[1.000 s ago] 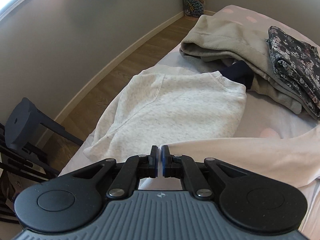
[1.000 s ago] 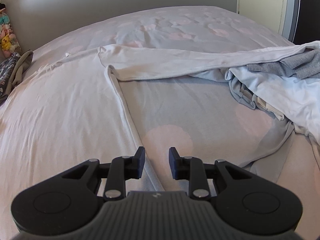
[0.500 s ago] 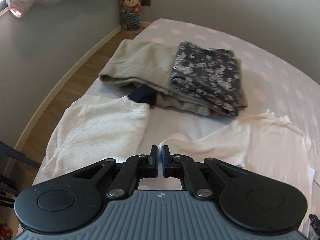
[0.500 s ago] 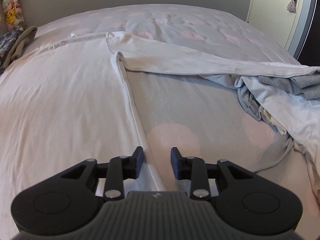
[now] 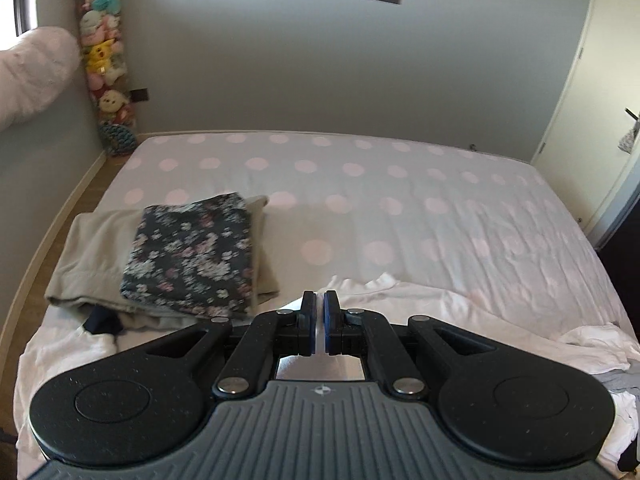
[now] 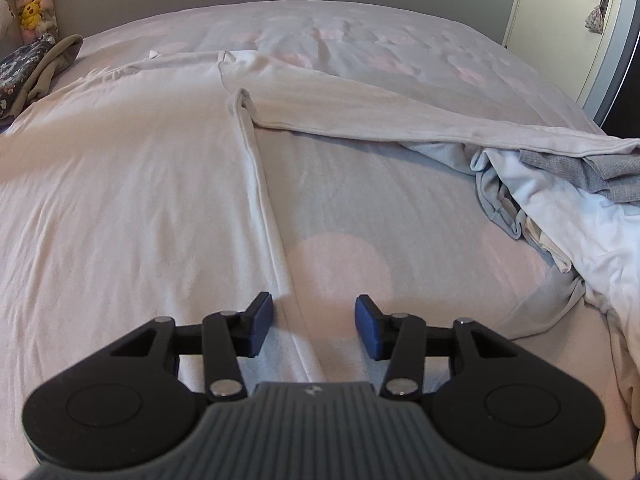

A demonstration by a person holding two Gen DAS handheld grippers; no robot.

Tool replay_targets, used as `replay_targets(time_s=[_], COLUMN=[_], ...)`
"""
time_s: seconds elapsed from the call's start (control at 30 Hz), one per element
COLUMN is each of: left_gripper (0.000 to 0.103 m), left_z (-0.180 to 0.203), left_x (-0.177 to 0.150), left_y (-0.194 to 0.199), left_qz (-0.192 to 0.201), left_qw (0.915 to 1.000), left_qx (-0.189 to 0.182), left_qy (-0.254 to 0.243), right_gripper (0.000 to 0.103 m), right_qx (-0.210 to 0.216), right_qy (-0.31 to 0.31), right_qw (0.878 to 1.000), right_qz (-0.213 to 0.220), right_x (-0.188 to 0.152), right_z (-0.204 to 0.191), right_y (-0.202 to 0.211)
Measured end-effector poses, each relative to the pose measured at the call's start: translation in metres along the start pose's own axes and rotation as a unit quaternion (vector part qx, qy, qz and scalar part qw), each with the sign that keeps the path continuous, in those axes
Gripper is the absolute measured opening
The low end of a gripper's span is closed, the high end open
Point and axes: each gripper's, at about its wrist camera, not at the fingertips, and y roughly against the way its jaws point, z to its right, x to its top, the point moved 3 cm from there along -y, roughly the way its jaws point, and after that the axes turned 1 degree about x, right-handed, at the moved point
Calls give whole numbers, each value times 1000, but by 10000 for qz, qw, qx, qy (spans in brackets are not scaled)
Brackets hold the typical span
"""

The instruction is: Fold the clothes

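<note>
A white long-sleeved shirt [image 6: 120,184] lies spread flat on the bed, one sleeve [image 6: 380,120] stretched out to the right. My left gripper [image 5: 319,320] is shut on an edge of the white shirt [image 5: 440,312], held above the bed. My right gripper [image 6: 314,324] is open, low over the shirt's side hem [image 6: 276,248], with the hem between the fingers.
A folded stack, floral garment [image 5: 192,256] on beige clothing [image 5: 92,256], sits at the bed's left side. A heap of unfolded white and grey clothes [image 6: 568,200] lies at the right. The polka-dot sheet [image 5: 360,184] runs to the grey wall. A door [image 5: 592,92] stands right.
My left gripper has swung right and up with the shirt edge in it, from the grey sweatshirt to facing the far wall. My right gripper has opened wider and moved slightly forward along the hem.
</note>
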Motion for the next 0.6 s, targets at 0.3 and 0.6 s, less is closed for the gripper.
replay_targets(time_s=[0.3, 0.6], left_gripper=[2, 2], left_z=[118, 160], left_x=[-25, -84], left_y=[-126, -251], left_qz=[-740, -1526], left_qw=[9913, 9779], left_qx=[-859, -1252], left_qy=[-673, -687], right_gripper=[49, 49], right_qx=[166, 188], right_qy=[-48, 108], right_qw=[9997, 9994], right_qz=[186, 262], right_x=[5, 9], right_z=[-1, -6], right_y=[-2, -16])
